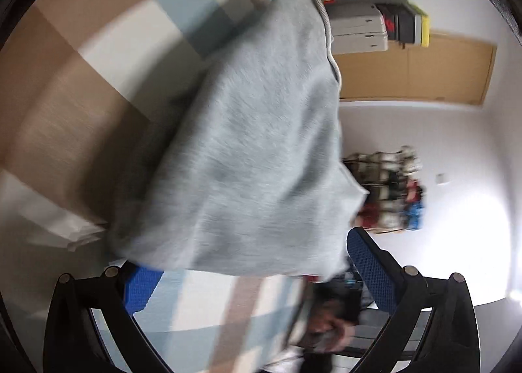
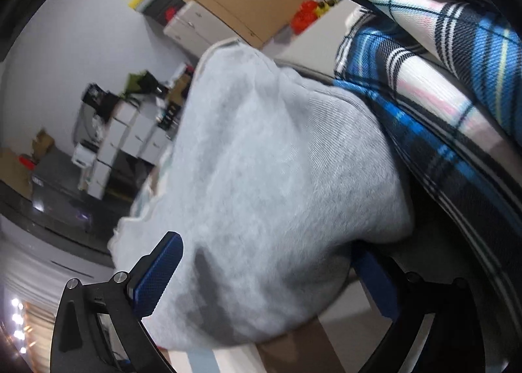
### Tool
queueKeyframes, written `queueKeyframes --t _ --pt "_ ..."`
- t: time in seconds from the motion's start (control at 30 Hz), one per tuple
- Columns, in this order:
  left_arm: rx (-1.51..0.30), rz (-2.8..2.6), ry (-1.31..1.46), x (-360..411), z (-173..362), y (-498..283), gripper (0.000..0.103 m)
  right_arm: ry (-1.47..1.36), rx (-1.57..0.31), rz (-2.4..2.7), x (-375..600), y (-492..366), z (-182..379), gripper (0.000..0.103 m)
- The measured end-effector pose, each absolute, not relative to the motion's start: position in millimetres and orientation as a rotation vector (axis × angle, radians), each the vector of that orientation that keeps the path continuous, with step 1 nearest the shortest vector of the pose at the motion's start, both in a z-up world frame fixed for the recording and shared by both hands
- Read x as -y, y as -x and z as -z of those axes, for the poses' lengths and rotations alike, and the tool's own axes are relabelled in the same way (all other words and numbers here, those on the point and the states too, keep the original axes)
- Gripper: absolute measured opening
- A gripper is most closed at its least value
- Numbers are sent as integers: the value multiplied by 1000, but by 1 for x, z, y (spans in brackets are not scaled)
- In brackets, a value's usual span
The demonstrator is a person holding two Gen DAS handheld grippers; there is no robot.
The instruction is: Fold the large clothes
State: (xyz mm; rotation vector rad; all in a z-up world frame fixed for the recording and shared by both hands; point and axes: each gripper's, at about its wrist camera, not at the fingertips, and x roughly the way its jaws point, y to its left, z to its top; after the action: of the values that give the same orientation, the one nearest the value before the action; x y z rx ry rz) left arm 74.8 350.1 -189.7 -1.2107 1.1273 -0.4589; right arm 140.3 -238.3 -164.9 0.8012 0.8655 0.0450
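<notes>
Blue pads point(image 2: 156, 278) of the right gripper point(image 2: 261, 285) stand nearest to the lens, and between them lies a thick bunch of the grey sweatshirt point(image 2: 261, 177). The jaws stand wide, with the cloth filling the gap; whether they really pinch it I cannot tell. The sweatshirt rises from there and fills the middle of this view, beside a blue plaid cloth point(image 2: 424, 96) at the right.

In the left wrist view the left gripper point(image 1: 254, 281) also has its jaws wide apart. The same grey sweatshirt point(image 1: 254, 144) hangs just in front of them, blurred, above a checked surface point(image 1: 81, 63) of beige, white and pale blue squares. I cannot tell if the lower edge of the cloth touches the left pad point(image 1: 140, 288) or only passes before it.

My judgement: the garment is lifted and the step in hand is to spread it flat or to carry one edge over. To do this well, both grippers should hold at matching points, such as hem corners or shoulders, keep the cloth lightly stretched between them, and lower it slowly so no wrinkle is trapped under the fold. A thick bunch can slip, so a thinner edge is the safer hold.

No brand, label or writing is readable; the dark marks on the grey cloth in the right wrist view are too blurred.
</notes>
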Motion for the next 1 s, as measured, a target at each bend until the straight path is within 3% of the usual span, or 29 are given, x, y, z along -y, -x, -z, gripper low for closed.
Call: queueKeyframes --t 0.03,0.1,0.23,0.5,0.67,0.73,0.77,0.8,0.83,0.87,0.9,0.93,1.0 --pt "-1111 472 1218 -348 187 -75 102 -809 -844 -74 238 -140 164 102" --pt "-1068 520 1202 -339 170 -81 102 -775 -802 -148 236 -142 154 90" --pt "-927 641 1085 -332 129 -76 102 -766 -687 -232 239 -134 134 90" --pt "-1021 425 844 -316 132 -82 102 -645 -828 -23 239 -139 149 90" --pt "-1026 357 847 -321 141 -79 102 -580 -921 98 235 -145 164 90" --pt "-1018 338 851 -319 143 -79 102 -555 -909 106 234 -147 164 88" --pt "-1019 330 849 -318 145 -80 102 -552 -903 108 234 -147 164 79" --pt "-1021 332 861 -314 149 -82 98 -559 -904 111 235 -147 166 64" --pt "-1024 336 882 -314 152 -83 84 -556 -899 125 237 -146 166 53" --pt "-1038 344 902 -309 154 -90 73 -559 -897 122 239 -146 167 32" --pt "-1054 347 911 -307 157 -91 50 -571 -895 106 241 -147 169 24" --pt "-1063 338 908 -307 160 -92 29 -593 -887 88 244 -145 171 21" --pt "-1057 317 896 -310 160 -90 14 -618 -860 82 249 -142 169 11"
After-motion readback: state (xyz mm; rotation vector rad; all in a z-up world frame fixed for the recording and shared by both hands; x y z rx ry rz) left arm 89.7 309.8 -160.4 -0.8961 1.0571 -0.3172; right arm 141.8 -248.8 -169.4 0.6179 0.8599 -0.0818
